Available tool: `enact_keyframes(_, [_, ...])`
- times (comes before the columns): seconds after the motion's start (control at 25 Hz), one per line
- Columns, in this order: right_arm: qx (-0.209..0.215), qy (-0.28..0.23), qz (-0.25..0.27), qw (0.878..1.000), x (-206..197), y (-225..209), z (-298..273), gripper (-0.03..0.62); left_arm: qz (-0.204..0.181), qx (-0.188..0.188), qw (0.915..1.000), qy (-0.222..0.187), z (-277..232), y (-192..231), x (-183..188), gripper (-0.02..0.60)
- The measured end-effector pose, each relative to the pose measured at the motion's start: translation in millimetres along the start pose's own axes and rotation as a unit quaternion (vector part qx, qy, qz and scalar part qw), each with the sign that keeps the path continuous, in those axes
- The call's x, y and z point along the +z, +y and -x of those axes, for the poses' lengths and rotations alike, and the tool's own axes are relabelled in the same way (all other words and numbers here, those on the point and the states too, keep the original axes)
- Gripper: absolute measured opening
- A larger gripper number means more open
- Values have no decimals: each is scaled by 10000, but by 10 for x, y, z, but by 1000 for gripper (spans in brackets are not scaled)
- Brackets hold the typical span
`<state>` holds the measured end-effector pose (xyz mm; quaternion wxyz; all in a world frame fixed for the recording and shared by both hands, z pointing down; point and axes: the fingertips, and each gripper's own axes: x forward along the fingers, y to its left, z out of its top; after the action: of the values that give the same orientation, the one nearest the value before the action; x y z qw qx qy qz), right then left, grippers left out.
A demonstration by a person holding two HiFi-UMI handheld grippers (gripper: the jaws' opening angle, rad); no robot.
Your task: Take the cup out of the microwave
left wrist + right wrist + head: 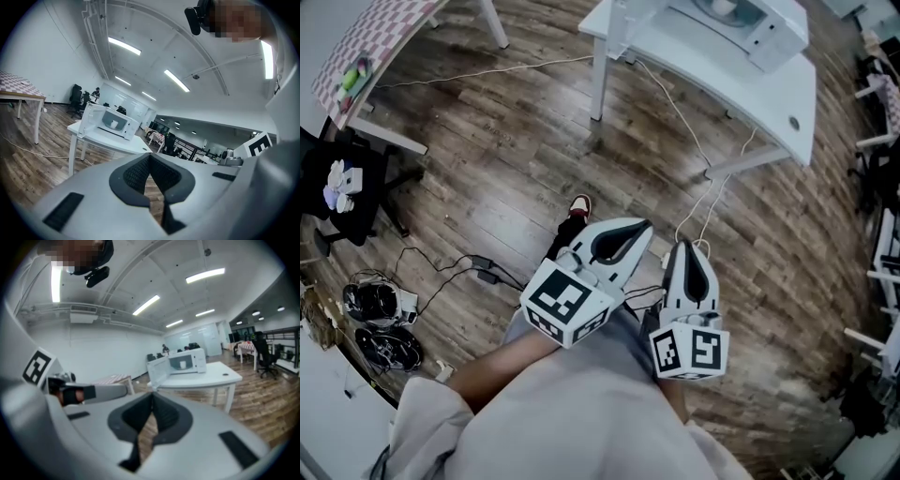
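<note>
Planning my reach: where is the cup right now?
Left gripper view, left of centre: the cup sits inside the open microwave on the white table.

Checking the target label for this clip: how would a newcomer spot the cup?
On the white table stands a white microwave, its door swung open. The cup is the small pale object standing alone inside its cavity.

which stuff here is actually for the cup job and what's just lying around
For the job: cup, microwave with its door open, white table.
Just lying about: floor cables, checkered table, black chair.
</note>
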<state>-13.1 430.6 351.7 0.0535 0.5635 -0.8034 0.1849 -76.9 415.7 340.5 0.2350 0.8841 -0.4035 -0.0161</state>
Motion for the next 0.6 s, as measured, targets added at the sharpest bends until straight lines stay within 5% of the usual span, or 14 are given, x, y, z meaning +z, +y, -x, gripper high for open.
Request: enact_keyframes(0.6, [-155,-129,118,9997,280,-11,-482,21,-22,-273,9996,82,-377,343,328,9])
